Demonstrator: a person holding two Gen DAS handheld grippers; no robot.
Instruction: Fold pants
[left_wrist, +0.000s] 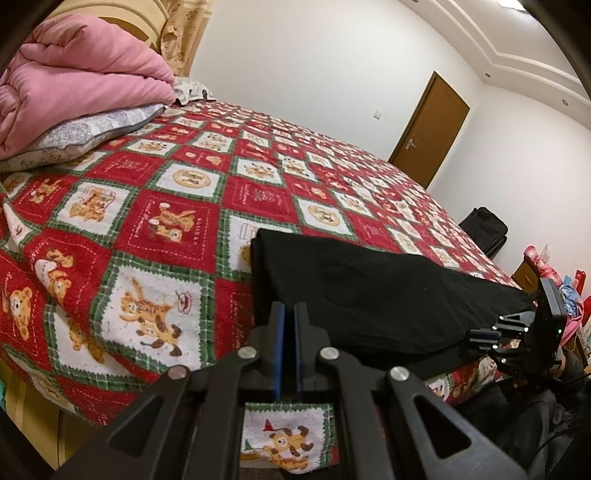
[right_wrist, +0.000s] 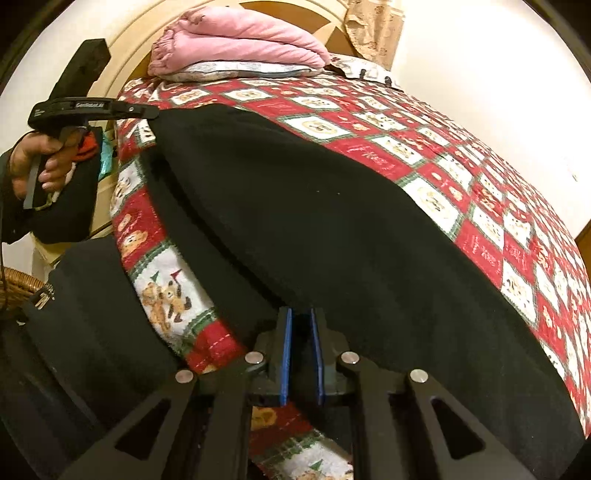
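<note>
**Both grippers pinch the near edge of the pants at the bedside**

Bedroom walls and a brown door (left_wrist: 430, 129) frame a bed covered in a red, green and white bear-print quilt (left_wrist: 147, 229), which serves as the folding surface. At its head, a pink duvet (left_wrist: 74, 74) sits folded on a grey pillow (left_wrist: 85, 138), well apart from the work, so the near side is free. The black pants (left_wrist: 369, 291) lie flat along the bed's near edge, seemingly already doubled lengthwise, within easy reach of both tools.

The left gripper (left_wrist: 289, 314) has its blue pads nearly together at the end of the pants; dark cloth appears to run between them, though the grip cannot be confirmed. The right gripper (right_wrist: 301, 321) shows a narrow gap filled with black fabric, so it appears to pinch the hem edge. Holding two spaced points on one edge probably lets the person lift it evenly and carry it over for the next fold.
</note>
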